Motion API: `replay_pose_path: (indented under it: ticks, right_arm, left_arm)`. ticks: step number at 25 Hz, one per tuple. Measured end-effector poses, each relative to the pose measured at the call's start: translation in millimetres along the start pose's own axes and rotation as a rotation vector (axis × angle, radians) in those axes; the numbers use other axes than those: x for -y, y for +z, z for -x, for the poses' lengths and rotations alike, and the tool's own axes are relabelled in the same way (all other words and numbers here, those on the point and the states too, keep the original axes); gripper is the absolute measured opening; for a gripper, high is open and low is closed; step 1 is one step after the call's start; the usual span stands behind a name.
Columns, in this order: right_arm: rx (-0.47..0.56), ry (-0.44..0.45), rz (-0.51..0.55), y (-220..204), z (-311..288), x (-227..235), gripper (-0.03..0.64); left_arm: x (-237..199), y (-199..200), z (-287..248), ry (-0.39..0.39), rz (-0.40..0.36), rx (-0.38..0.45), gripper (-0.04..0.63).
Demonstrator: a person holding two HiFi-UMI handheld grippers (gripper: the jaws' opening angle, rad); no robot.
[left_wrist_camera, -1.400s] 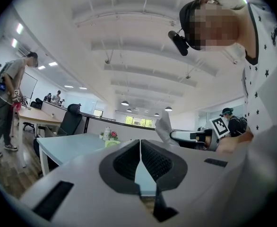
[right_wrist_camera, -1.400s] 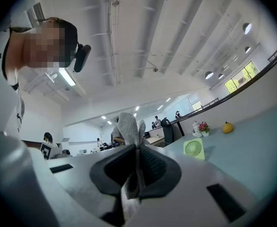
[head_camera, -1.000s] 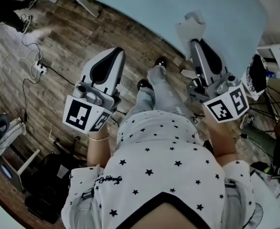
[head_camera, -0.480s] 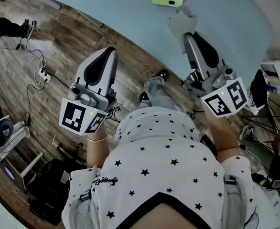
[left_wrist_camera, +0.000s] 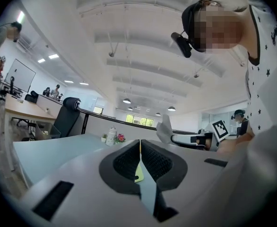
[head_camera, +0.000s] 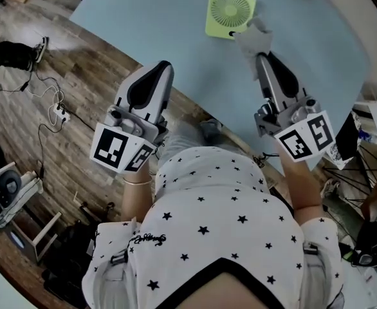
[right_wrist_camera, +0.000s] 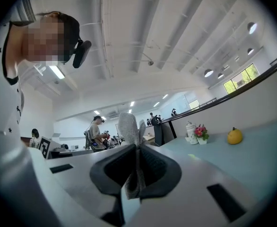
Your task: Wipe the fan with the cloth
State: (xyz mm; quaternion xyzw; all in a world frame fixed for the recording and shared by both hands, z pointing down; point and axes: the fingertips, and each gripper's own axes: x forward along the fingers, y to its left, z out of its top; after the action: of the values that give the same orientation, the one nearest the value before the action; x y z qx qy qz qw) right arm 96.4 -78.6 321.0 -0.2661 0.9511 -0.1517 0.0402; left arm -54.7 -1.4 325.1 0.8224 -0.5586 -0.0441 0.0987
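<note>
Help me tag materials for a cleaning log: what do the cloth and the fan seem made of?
The cloth looks like pale grey fabric, perhaps microfibre: its surface is fuzzy and it creases limply where the right gripper pinches it. The fan is light green, most likely moulded plastic with a smooth matt finish, judging by its rounded corners and fine radial grille.

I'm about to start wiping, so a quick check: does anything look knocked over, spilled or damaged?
Nothing stands out. The fan looks whole and sits on the table, no spill shows, and the cloth is clamped in the right gripper.
</note>
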Motion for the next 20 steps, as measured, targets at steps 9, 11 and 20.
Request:
replay_pose_path:
  ticks: [9,11,20]
  right_arm:
    - [-0.018,-0.187,-0.032,-5.8,-42.4,42.9,0.02]
    - [-0.021,-0.219,-0.032,-5.7,-49.3,48.5,0.02]
    - [-0.078,-0.406,-0.065,-37.5,-66.4,99.9,0.02]
  left_arm:
    - [-67.1,16.8,-89.7,-0.161,-0.018,-0.036,0.032]
    - [-72.4,27.2,-108.8,-0.207,-0.043,-0.029,0.032]
    - [-102.6,18.3,-155.9,-0.279,0.004,-0.037,0.032]
